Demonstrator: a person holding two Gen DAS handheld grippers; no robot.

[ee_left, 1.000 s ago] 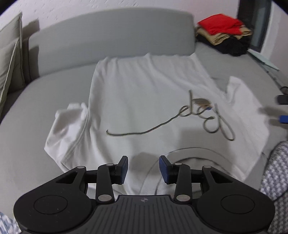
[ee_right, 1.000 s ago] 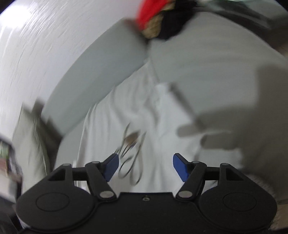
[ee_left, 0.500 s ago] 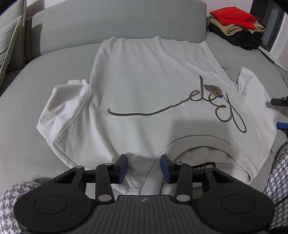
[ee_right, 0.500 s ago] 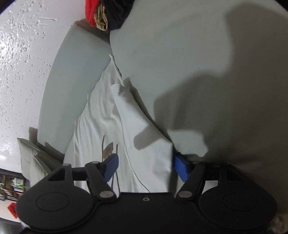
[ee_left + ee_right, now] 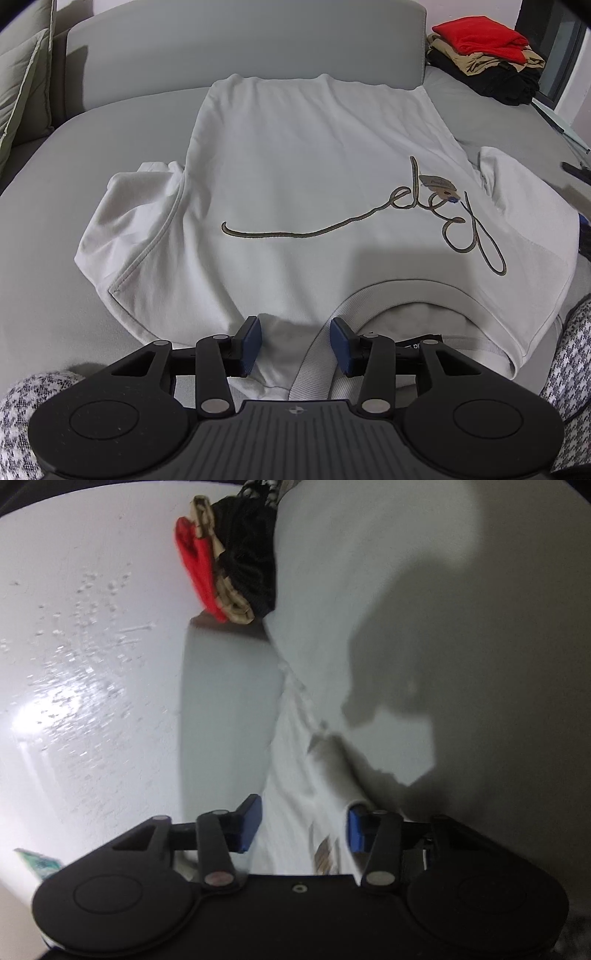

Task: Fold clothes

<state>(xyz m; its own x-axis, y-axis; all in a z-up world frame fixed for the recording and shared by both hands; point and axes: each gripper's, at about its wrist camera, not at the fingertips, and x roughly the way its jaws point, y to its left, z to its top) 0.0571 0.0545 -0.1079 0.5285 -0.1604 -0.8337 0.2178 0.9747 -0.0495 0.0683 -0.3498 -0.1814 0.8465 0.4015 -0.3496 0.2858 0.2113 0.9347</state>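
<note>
A grey upholstered sofa (image 5: 55,258) with a curved backrest served as the work surface, set against a white textured wall (image 5: 74,627). A pale green cushion (image 5: 18,92) stood at its far left end. On the seat at the far right sat a pile of folded clothes (image 5: 484,55), red on top, tan beneath, black at the bottom. Beyond it a dark window frame showed. Black-and-white houndstooth fabric (image 5: 576,350) edged the lower corners of the left wrist view.

The white T-shirt (image 5: 314,177) lay spread front-up on the seat, its collar toward the camera and its hem reaching the backrest. A thin olive-gold script line ran across the chest, with a small tag (image 5: 437,184) lying on the lettering. The left sleeve was rumpled and bunched; the right sleeve lay flatter toward the seat's right side. The ribbed neckband curved just ahead of the left gripper (image 5: 295,341), with a dark label visible inside it.

The left gripper's fingers stood apart over the shoulder fabric beside the collar, cloth between them, the pads not pressing on it.

The right gripper (image 5: 303,821), rolled on its side, had just been closing its jaws; the edge of the T-shirt's right sleeve lay between them, against the right pad, while the left pad stood clear of the cloth, so the grasp was not yet made.
</note>
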